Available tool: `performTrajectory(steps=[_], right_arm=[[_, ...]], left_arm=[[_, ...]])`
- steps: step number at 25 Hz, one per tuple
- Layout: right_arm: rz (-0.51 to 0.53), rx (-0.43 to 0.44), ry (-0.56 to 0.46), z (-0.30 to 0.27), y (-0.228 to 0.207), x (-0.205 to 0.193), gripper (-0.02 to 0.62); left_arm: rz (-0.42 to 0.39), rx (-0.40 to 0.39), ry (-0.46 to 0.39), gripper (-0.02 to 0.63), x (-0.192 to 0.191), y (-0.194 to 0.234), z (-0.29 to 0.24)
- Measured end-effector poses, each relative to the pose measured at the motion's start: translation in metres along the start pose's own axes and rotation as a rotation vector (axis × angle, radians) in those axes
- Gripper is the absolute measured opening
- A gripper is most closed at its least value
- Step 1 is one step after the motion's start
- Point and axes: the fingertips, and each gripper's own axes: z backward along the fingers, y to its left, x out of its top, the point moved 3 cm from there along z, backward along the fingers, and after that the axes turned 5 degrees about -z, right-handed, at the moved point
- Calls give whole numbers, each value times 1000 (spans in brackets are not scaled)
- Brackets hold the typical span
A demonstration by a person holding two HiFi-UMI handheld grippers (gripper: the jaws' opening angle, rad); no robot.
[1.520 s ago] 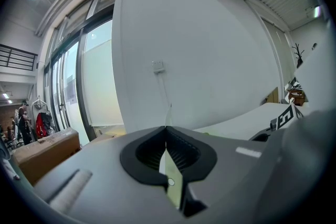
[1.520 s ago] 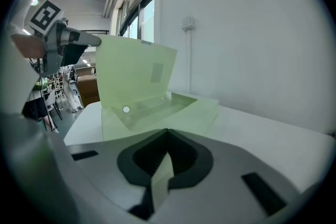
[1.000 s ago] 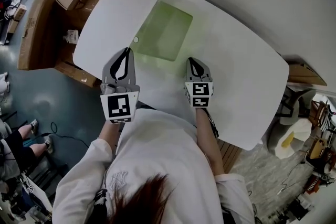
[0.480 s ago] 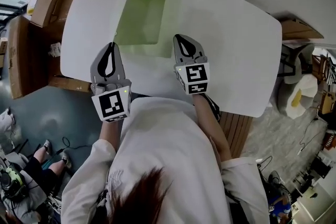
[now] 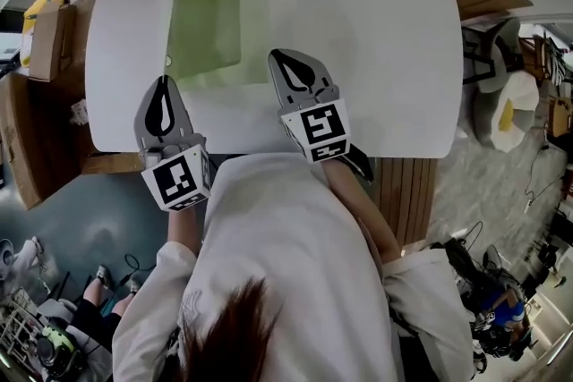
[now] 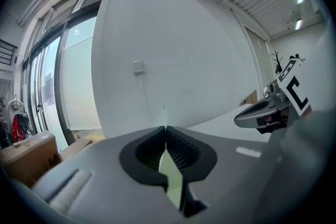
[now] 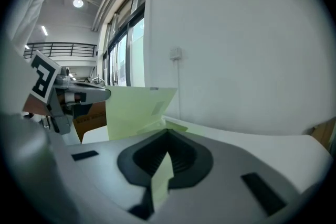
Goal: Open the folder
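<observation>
A translucent green folder lies at the far left of the white table. My left gripper is at the folder's near left corner, shut, with a green sliver of the folder pinched in its jaws. My right gripper hangs above the table just right of the folder, shut on the folder's cover. In the right gripper view that cover stands raised to the left and runs down into the jaws. Each gripper shows in the other's view: the right one and the left one.
A white wall runs behind the table's far edge. Cardboard boxes and a wooden unit stand left of the table. A wooden panel is under its near right side. Chairs and clutter sit at the right.
My right gripper has risen off the table with the green cover in it and looks larger in the head view. The left gripper has stayed at the folder's corner. The head camera has swung.
</observation>
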Motion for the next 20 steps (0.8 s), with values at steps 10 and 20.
performTrajectory(steps=[10, 20], right_arm=[[15, 19, -59, 31, 27, 20, 6], [17, 6, -86, 45, 53, 27, 6]], left_arm=[[-34, -46, -15, 9, 2, -8, 0], [-18, -92, -35, 9, -1, -9, 1]])
